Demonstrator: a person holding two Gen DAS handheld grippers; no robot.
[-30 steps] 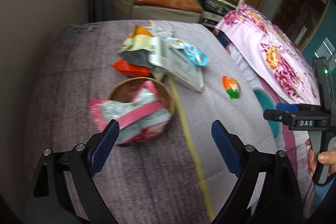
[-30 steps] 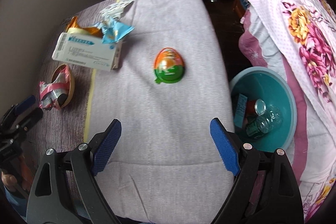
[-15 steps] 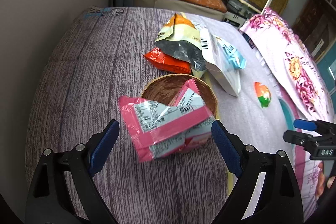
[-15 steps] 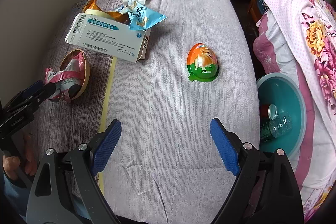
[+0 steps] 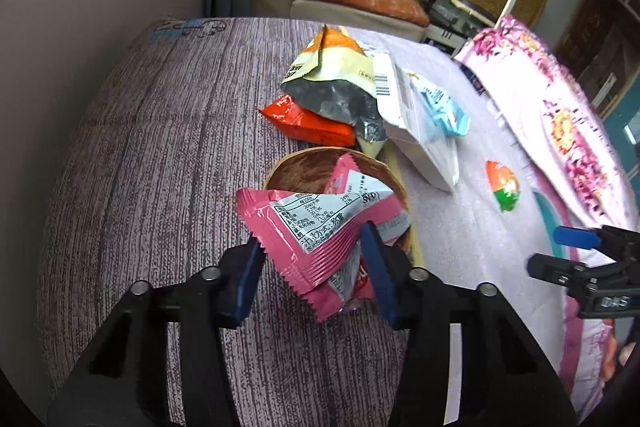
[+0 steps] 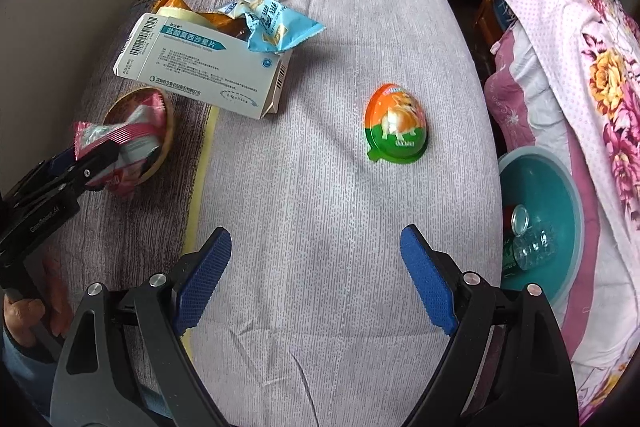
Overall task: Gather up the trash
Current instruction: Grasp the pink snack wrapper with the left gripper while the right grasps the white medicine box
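The pink wrapper [image 5: 320, 227] lies in and over the near rim of a wooden bowl [image 5: 304, 167] on the table [image 5: 160, 147], clamped between the left gripper's [image 5: 312, 267] blue fingers. The right gripper [image 6: 316, 279] hovers with fingers wide apart, near an egg-shaped pack [image 6: 396, 125]; a teal basin [image 6: 560, 187] sits beside the table.

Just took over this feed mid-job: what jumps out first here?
The left gripper is closed on a pink wrapper lying in a brown bowl. The right gripper hangs open, short of an orange-and-green egg on the table. A teal basin beside the table holds bottles.
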